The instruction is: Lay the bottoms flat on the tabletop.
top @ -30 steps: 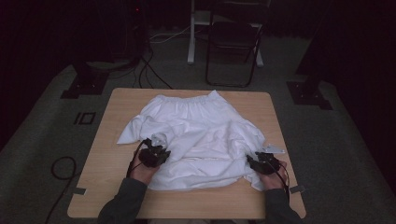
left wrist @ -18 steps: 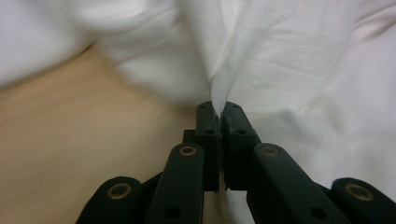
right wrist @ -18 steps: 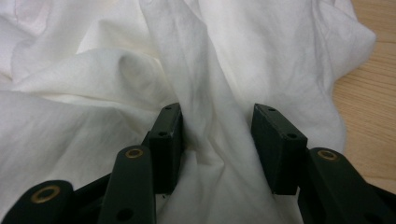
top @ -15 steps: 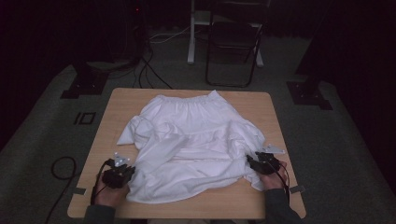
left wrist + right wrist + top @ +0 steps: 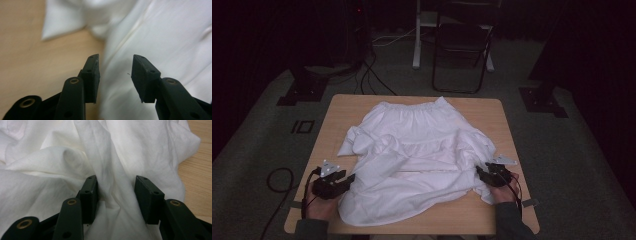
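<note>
Nearest the person, the wooden desk (image 5: 507,220) carries a white skirt (image 5: 422,160) spread across most of its top, the gathered waistband at the far edge and the hem at the near edge, between the two tongs. The left tongs (image 5: 349,179) lie at the near left corner of the desk, pointing toward the skirt's hem; in the left gripper view (image 5: 115,75) the jaws have just been opening and now stand apart, with white cloth lying flat below the gap and neither pad pressing on it, bare desk off to their left side. The right tongs (image 5: 479,172) sit at the skirt's right near edge; in the right gripper view (image 5: 116,195) the jaws stand apart with a raised fold of the skirt between them, brushing the left pad but not pinched, the desk showing to their right. A bunched fold of the skirt lies just beyond the left tongs. Past the desk, on the grey carpet, black cables (image 5: 372,75) trail beyond the left tongs, and a dark folding chair (image 5: 462,50) stands farthest off, beside a white post (image 5: 417,35).
</note>
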A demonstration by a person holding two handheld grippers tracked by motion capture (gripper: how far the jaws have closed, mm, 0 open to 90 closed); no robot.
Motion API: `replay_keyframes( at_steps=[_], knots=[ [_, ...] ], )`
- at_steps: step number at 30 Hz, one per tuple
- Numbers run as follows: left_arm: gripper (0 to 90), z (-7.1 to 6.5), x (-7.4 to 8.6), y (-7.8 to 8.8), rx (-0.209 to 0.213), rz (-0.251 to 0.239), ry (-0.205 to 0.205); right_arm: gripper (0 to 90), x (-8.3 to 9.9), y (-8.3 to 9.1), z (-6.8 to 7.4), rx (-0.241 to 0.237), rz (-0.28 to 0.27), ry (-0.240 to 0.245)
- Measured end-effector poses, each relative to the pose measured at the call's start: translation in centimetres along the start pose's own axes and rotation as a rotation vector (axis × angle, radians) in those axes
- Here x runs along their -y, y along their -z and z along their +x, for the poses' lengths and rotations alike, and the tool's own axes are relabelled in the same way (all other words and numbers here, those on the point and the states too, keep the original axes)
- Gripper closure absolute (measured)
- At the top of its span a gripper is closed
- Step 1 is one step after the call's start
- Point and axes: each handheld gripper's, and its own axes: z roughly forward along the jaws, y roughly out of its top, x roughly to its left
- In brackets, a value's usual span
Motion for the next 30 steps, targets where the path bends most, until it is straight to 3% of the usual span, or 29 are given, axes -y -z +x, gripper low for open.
replay_keyframes(
  at_steps=[3,5,7,9,13,15,17,19,22,25,26,28,29,30],
  knots=[
    [51.8,-1.5,-1.8,-1.6,0.057,-0.007,-0.050,54.0,0.0,0.0,0.0,0.000,0.000,0.000],
    [47.4,-2.4,-2.8,-3.2,0.072,0.006,-0.071,54.0,0.0,0.0,0.0,0.000,0.000,0.000],
    [41.7,-2.8,-3.2,-4.1,0.071,0.016,-0.075,54.0,0.0,0.0,0.0,0.000,0.000,0.000],
    [37.1,-3.4,-3.6,-6.1,0.079,0.041,-0.073,54.0,0.0,0.0,0.0,-0.001,-0.001,0.000],
    [36.1,-4.2,-3.2,-7.7,0.096,0.081,-0.062,53.9,0.0,0.0,-0.1,-0.004,-0.002,0.000],
    [54.1,-4.4,-2.8,-7.7,0.072,0.115,-0.078,54.0,0.0,0.0,-0.1,-0.005,-0.002,0.000],
    [71.3,-4.1,-2.3,-7.3,0.069,0.122,-0.067,54.0,0.0,0.0,-0.1,-0.004,-0.003,0.000],
    [79.0,-3.4,-1.8,-6.5,0.058,0.116,-0.057,54.0,0.0,0.0,-0.1,-0.004,-0.003,0.000],
    [82.1,-2.3,-0.6,-5.1,0.026,0.116,-0.043,54.0,0.0,0.0,-0.1,-0.004,-0.003,0.000],
    [82.4,-0.9,0.9,-3.8,-0.038,0.135,-0.025,54.0,0.0,0.0,-0.1,-0.004,-0.003,0.000],
    [82.6,-0.9,0.9,-3.8,-0.038,0.135,-0.025,54.0,0.0,0.0,-0.1,-0.004,-0.003,0.000],
    [83.0,0.7,2.2,-2.7,-0.112,0.172,-0.009,54.0,0.0,0.0,-0.1,-0.004,-0.003,0.000],
    [83.4,2.1,3.2,-1.9,-0.136,0.180,0.023,54.0,0.0,0.0,-0.1,-0.003,-0.003,-0.001],
    [83.5,2.1,3.2,-1.9,-0.136,0.180,0.023,54.0,0.0,0.0,-0.1,-0.003,-0.003,-0.001]
  ],
)
